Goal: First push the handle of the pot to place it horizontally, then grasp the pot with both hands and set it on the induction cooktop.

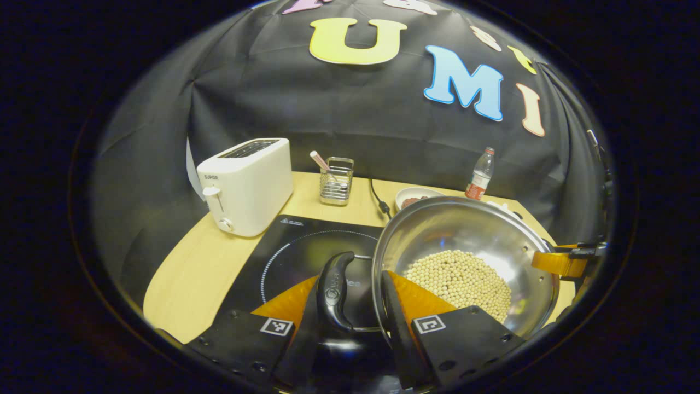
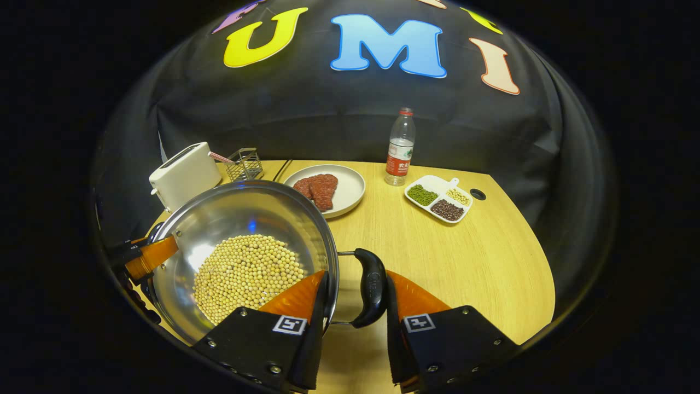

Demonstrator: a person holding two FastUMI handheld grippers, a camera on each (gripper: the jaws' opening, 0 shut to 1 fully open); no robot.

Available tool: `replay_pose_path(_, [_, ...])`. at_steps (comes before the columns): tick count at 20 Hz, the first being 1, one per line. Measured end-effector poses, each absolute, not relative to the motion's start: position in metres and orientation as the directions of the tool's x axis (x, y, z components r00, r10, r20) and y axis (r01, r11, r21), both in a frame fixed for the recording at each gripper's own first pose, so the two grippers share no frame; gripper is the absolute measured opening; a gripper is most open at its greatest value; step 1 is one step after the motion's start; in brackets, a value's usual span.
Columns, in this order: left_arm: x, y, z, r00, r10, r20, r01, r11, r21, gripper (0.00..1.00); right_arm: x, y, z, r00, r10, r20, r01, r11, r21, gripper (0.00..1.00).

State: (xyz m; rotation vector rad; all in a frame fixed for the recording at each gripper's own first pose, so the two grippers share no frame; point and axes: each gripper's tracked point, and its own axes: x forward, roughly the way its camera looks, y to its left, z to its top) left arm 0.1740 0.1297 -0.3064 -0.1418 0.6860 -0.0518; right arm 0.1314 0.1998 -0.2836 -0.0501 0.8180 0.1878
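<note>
Each gripper, left (image 1: 358, 298) and right (image 2: 355, 295), is clamped on a pot (image 1: 465, 241) handle; the pot hangs partly over the cooktop (image 1: 290, 251), not yet set down.

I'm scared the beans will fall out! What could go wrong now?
1. The pot looks tilted and holds loose beans; a wobble could spill them.
2. The right gripper and left gripper each straddle a thin handle; a weak pinch might let the pot swing.
3. The cooktop sits close to the toaster; setting down off-centre could bump it.
</note>
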Motion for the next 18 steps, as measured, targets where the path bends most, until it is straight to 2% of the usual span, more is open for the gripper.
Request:
replay_pose_path(1, [0.176,0.138,-0.307,0.774,-0.092,-0.626,-0.001,0.989,-0.147,0.66,0.132,0.208,-0.283,0.669,0.149,-0.728,-0.187,0.982,0.029,0.50])
replay_pose_path(3, [0.178,0.156,-0.307,0.775,-0.088,-0.626,-0.003,0.990,-0.143,0.61,0.132,0.223,-0.283,0.670,0.152,-0.727,-0.189,0.981,0.031,0.50])
replay_pose_path(4, [0.180,0.162,-0.307,0.775,-0.086,-0.626,-0.005,0.990,-0.142,0.65,0.132,0.230,-0.282,0.670,0.153,-0.727,-0.191,0.981,0.030,0.50])
replay_pose_path(6, [0.184,0.176,-0.310,0.776,-0.080,-0.626,-0.010,0.990,-0.139,0.62,0.133,0.243,-0.281,0.669,0.154,-0.727,-0.192,0.981,0.031,0.49])
replay_pose_path(10, [0.193,0.203,-0.316,0.777,-0.070,-0.626,-0.016,0.991,-0.130,0.62,0.133,0.272,-0.280,0.669,0.160,-0.726,-0.193,0.980,0.039,0.50])
replay_pose_path(11, [0.196,0.210,-0.317,0.777,-0.068,-0.626,-0.017,0.991,-0.130,0.65,0.134,0.279,-0.280,0.671,0.162,-0.724,-0.193,0.980,0.041,0.50])
replay_pose_path(15, [0.207,0.235,-0.320,0.778,-0.064,-0.625,-0.014,0.993,-0.119,0.66,0.137,0.301,-0.278,0.683,0.159,-0.713,-0.188,0.981,0.040,0.50])
replay_pose_path(16, [0.208,0.238,-0.322,0.779,-0.062,-0.624,-0.013,0.993,-0.115,0.62,0.136,0.306,-0.280,0.683,0.159,-0.713,-0.184,0.982,0.042,0.49])
replay_pose_path(18, [0.212,0.246,-0.326,0.778,-0.063,-0.625,-0.007,0.994,-0.109,0.62,0.135,0.313,-0.283,0.677,0.158,-0.719,-0.179,0.983,0.047,0.50])
